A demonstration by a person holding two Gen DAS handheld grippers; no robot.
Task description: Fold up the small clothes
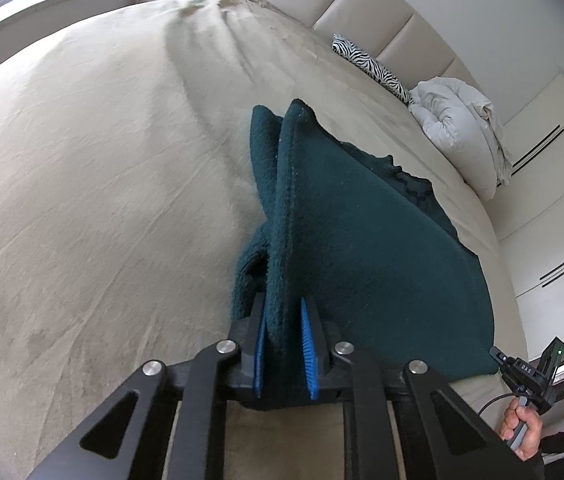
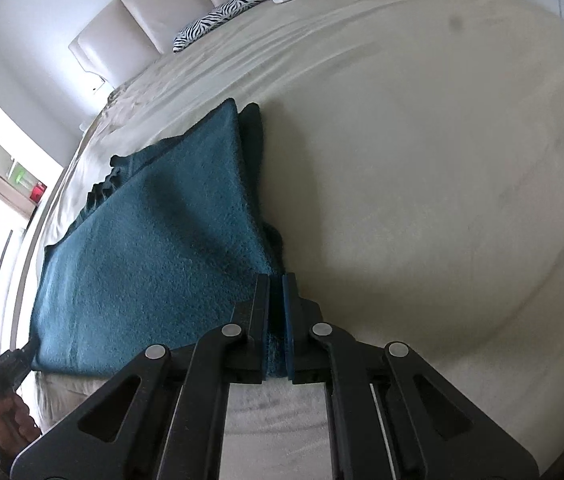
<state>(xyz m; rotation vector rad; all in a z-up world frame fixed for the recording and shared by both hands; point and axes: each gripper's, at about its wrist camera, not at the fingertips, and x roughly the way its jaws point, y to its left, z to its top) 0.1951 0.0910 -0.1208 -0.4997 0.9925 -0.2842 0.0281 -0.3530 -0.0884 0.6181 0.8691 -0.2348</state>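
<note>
pinching teal garment (image 1: 361,240) edges, both hand-held grippers (image 1: 285,320) (image 2: 276,284) clamped tight.

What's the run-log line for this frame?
left hand-held gripper: shut on teal cloth | right hand-held gripper: shut on teal cloth | cloth over bed

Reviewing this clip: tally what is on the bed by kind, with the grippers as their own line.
Teal garment: 1, clamped in both grippers
Zebra-print cushion: 1
White bundled duvet: 1
Grippers: 2, left gripper and right gripper
Total: 5
</note>
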